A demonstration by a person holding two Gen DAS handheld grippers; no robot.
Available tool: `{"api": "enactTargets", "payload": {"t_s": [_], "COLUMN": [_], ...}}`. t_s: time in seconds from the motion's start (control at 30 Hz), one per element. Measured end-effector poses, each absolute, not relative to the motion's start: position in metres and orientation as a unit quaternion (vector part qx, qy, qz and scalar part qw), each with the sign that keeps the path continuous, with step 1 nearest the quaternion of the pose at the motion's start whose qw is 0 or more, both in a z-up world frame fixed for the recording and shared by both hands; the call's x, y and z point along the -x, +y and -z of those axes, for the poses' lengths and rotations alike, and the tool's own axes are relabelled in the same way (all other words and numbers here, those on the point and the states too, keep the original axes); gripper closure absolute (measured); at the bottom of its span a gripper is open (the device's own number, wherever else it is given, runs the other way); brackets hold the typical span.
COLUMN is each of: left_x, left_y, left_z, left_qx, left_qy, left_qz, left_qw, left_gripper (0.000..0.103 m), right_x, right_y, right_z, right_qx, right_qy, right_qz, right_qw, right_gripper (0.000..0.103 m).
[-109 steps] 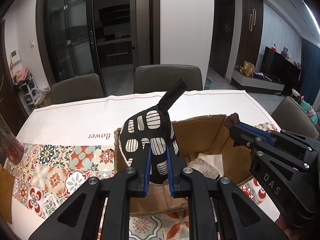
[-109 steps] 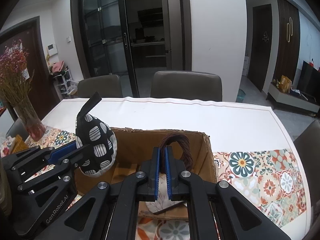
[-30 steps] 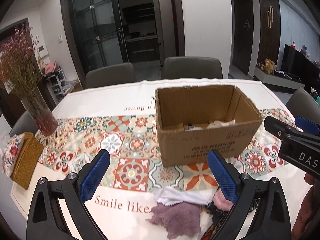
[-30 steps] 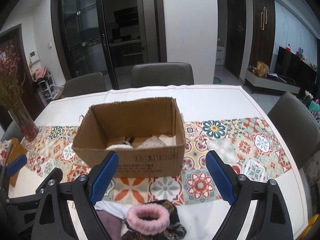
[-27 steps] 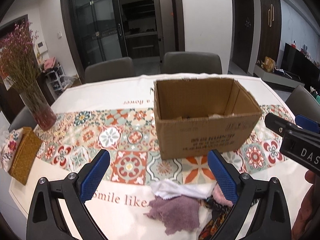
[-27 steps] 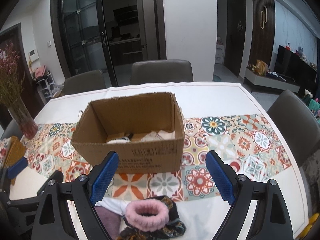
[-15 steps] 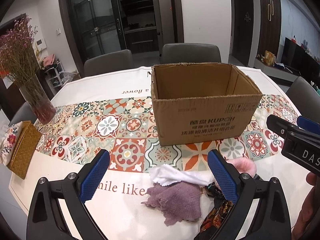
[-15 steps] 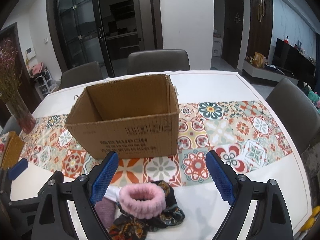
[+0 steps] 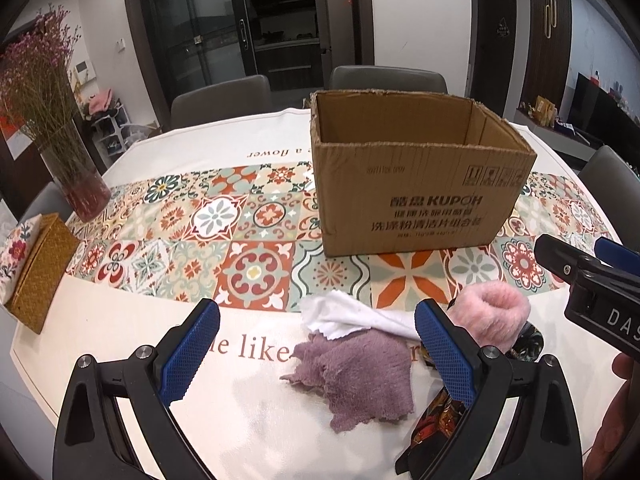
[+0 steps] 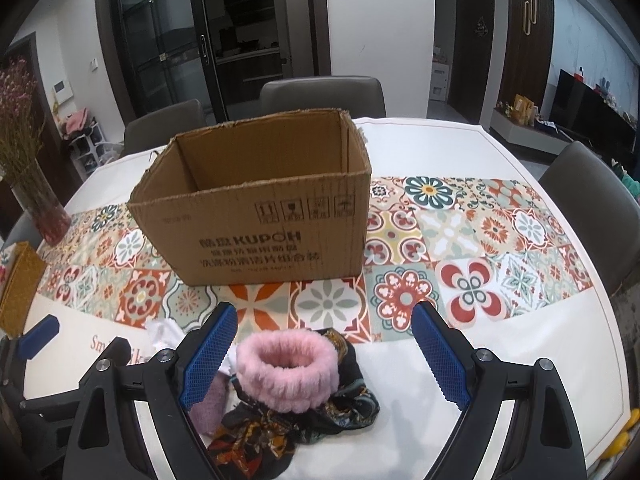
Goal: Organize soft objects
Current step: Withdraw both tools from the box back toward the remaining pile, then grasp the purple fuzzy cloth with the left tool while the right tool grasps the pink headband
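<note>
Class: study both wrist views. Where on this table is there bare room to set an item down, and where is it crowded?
Free: the cloth between the woven basket and the purple cloth, and the wide stretch right of the cardboard box and the pink fluffy band. Crowded: in front of the box, where the band, white cloth, purple cloth and dark patterned scarf pile together.

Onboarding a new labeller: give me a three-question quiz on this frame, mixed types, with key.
1. True or false: the fluffy pink ring headband lies inside the brown cardboard box.
2. Which is open: the left tool, the right tool, or both?
3. Fill in: the white cloth partly overlaps the ____ fuzzy cloth.

Key: 1 false, it sits on a dark patterned scarf in front of the box. 2 both. 3 purple.
</note>
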State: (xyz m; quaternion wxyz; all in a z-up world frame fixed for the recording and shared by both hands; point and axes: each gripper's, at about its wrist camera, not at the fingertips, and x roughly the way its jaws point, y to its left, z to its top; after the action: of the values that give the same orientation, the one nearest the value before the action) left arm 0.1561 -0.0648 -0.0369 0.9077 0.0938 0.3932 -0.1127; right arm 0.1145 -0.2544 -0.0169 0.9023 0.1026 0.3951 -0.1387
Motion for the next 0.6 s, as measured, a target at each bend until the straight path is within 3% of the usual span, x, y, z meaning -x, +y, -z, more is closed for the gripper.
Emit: {"api": "enactTargets", "payload": {"t_s": [0.6], "left_x": [-0.147], "left_y": [-0.06], "left_z": [0.077], "left_qx": [-0.096], "left_qy": [0.409], "left_qz": [0.118], "left_qw": [0.9], "left_gripper": [0.004], "right_x": [-0.105], "right_y": [-0.246], "right_z": [0.061], "right_qx": [-0.112], "right_qy": [0.429], "right_qz": [0.133], "right_qw": [0.886], "right_gripper": [0.014]}}
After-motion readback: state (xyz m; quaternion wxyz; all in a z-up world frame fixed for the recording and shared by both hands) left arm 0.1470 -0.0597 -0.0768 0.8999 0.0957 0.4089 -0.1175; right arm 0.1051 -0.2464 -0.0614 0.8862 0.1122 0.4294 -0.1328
